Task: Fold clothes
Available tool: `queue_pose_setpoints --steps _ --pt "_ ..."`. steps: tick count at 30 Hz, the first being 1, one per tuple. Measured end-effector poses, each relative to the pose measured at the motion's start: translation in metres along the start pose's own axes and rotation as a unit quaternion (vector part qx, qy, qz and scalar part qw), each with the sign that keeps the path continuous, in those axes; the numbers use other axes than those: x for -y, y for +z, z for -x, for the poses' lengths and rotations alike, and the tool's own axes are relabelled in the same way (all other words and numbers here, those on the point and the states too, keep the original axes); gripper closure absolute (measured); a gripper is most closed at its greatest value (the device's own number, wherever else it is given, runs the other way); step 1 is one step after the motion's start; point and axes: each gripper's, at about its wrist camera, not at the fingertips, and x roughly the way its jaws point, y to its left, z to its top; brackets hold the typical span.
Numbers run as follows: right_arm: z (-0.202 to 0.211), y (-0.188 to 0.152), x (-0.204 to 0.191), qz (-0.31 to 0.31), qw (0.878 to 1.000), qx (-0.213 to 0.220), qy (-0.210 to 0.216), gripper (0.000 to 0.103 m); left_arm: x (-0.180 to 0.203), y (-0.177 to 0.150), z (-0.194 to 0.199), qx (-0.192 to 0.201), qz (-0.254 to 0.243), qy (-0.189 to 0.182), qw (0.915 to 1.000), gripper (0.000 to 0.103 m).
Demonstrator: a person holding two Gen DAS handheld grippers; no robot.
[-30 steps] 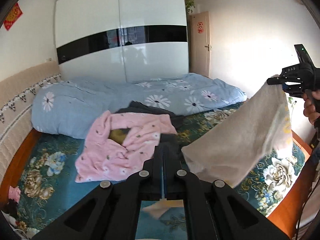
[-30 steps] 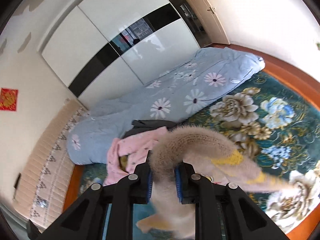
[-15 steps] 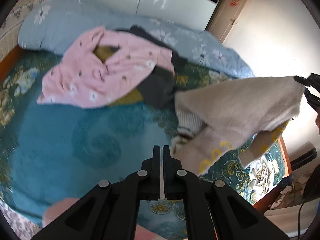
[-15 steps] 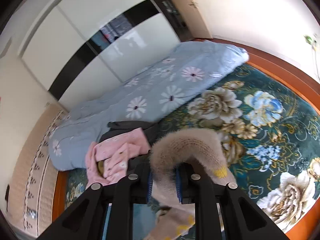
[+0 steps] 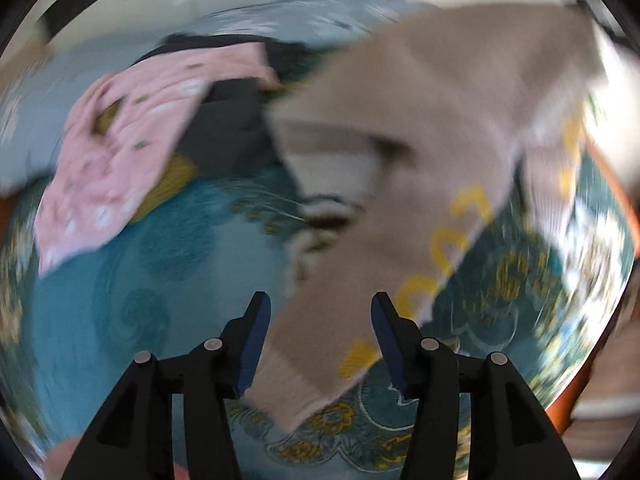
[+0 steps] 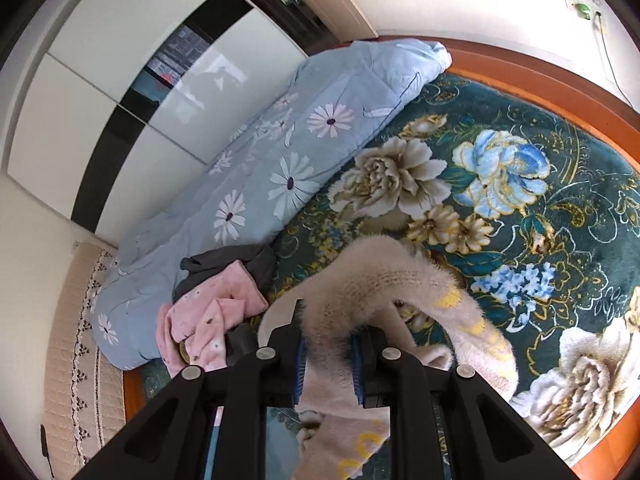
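Note:
A fuzzy beige sweater (image 5: 420,132) with yellow lettering hangs in the air over the bed. My right gripper (image 6: 326,354) is shut on a bunched part of the sweater (image 6: 372,284), which drapes down on both sides of it. My left gripper (image 5: 318,340) is open, its jaws wide apart on either side of the sweater's hanging lower end, which sits between the fingertips. The left wrist view is motion-blurred.
A pink flowered garment (image 5: 132,140) lies over dark grey clothes (image 6: 224,264) on the teal floral bedspread (image 6: 540,208). A rolled light-blue daisy quilt (image 6: 280,152) lies along the far side. A white wardrobe (image 6: 120,60) stands behind the bed.
My left gripper has opened from shut and moved up to the sweater's hanging end. The right gripper still holds the sweater and has tilted down toward the bed.

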Motion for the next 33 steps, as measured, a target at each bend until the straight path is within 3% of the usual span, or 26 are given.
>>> queue_pose_setpoints --steps 5,9,14,18,19,21,22,26,29,33 --pt "-0.018 0.012 0.008 -0.009 1.000 -0.019 -0.010 0.083 0.048 0.003 -0.038 -0.018 -0.106 0.037 0.9935 0.049" --pt "-0.027 0.019 0.009 -0.009 0.999 -0.031 -0.019 0.083 0.066 0.000 -0.065 -0.034 -0.154 0.065 0.9854 0.047" --pt "-0.031 0.023 0.009 -0.009 0.999 -0.035 -0.025 0.083 0.081 -0.003 -0.076 -0.006 -0.206 0.120 0.9711 0.026" --pt "-0.034 0.024 0.011 -0.012 0.999 -0.037 -0.030 0.083 0.080 -0.006 -0.073 0.017 -0.216 0.118 0.9690 0.026" --pt "-0.035 0.023 0.011 -0.013 0.999 -0.037 -0.031 0.083 0.078 -0.005 -0.071 0.019 -0.213 0.112 0.9705 0.030" --pt "-0.036 0.022 0.013 -0.017 0.999 -0.039 -0.034 0.083 0.076 -0.004 -0.069 0.024 -0.208 0.107 0.9720 0.049" --pt "-0.037 0.022 0.013 -0.017 0.998 -0.039 -0.034 0.083 0.075 -0.003 -0.068 0.027 -0.204 0.109 0.9724 0.067" --pt "-0.037 0.020 0.014 -0.017 0.998 -0.041 -0.037 0.083 0.070 0.002 -0.063 0.041 -0.185 0.119 0.9747 0.087" --pt "-0.038 0.020 0.015 -0.020 0.998 -0.040 -0.038 0.083 0.058 0.010 -0.049 0.063 -0.154 0.116 0.9792 0.088" --pt "-0.037 0.018 0.014 -0.018 0.998 -0.042 -0.036 0.083 0.013 0.029 -0.015 0.098 -0.077 0.103 0.9868 0.089"
